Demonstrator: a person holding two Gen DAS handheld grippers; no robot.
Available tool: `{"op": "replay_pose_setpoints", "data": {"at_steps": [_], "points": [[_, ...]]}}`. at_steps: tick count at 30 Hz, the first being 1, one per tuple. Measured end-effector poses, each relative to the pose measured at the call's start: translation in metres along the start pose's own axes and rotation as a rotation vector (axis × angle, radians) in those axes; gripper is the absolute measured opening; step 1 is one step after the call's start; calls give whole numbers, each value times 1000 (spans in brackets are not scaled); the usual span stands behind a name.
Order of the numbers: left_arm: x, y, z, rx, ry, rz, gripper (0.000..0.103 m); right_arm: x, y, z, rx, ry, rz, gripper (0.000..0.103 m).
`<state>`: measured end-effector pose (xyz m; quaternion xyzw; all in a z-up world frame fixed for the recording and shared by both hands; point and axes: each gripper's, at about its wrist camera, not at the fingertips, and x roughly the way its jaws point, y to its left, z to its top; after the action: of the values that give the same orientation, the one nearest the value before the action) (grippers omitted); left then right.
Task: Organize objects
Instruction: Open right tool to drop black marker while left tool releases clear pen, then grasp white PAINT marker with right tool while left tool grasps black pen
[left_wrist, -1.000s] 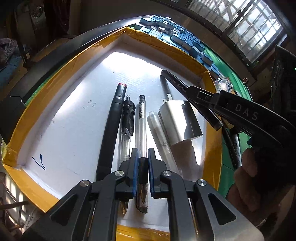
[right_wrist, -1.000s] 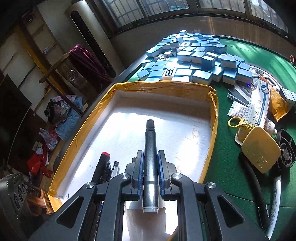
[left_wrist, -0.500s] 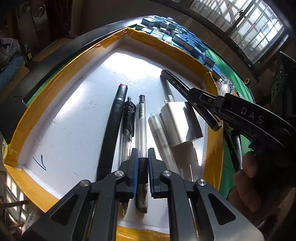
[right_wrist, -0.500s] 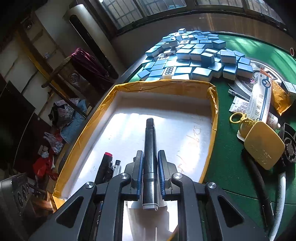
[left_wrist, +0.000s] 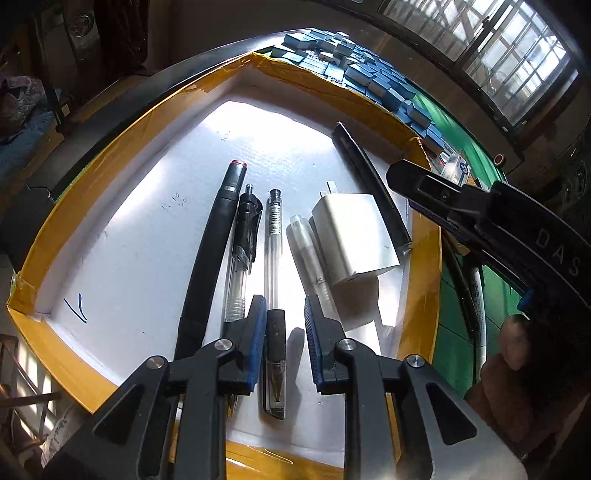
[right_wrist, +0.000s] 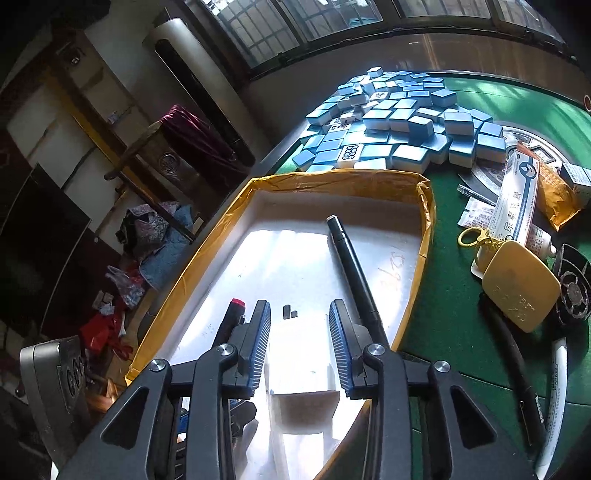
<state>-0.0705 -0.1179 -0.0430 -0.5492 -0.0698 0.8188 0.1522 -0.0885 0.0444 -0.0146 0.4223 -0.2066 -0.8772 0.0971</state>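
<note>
**Both tools letting go of pens inside the yellow-rimmed tray**

Left wrist view: the left tool (left_wrist: 284, 332) pointed steeply down into a shallow white tray (left_wrist: 110, 177) with yellow taped walls. Its blue pads were spreading apart, and a clear gel pen (left_wrist: 275, 280) lay on the tray floor between them — neither pad appeared to press it. Left of it lay a clear retractable pen (left_wrist: 242, 254) and a long black marker with a red end (left_wrist: 210, 251); right of it lay a translucent pen (left_wrist: 308, 254), then a white charger block (left_wrist: 352, 240). A slim black pen (left_wrist: 369, 184) lay slanted along the tray's right side, with the right tool (left_wrist: 417, 181) hovering just beside it. To release well, the left tool probably needed to open fully and lift straight up, so a pad would not drag the gel pen out of its row.

Right wrist view: the right tool (right_wrist: 299, 343) also stood parted and widening, with nothing between its pads — the slim black pen (right_wrist: 354, 269) lay free on the tray floor, just right of the right pad. Mahjong tiles (right_wrist: 399, 122) were heaped beyond the tray on the green worktop (right_wrist: 450, 295). Backing away upward looked safest, as that pad sat close to the pen.
</note>
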Motion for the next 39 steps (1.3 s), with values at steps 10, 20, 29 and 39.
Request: {"op": "replay_pose_setpoints", "data": {"at_steps": [10, 20, 29, 39], "points": [[-22, -15, -2, -41, -97, 0, 44, -54, -16, -27, -16, -71, 73, 33], [-33, -58, 2, 6, -147, -50, 45, -83, -69, -84, 71, -44, 10, 33], [-30, -114, -18, 201, -142, -80, 45, -95, -102, -102, 109, -39, -39, 37], [-8, -133, -28, 233, -54, -115, 45, -107, -116, -110, 139, -63, -121, 37]]}}
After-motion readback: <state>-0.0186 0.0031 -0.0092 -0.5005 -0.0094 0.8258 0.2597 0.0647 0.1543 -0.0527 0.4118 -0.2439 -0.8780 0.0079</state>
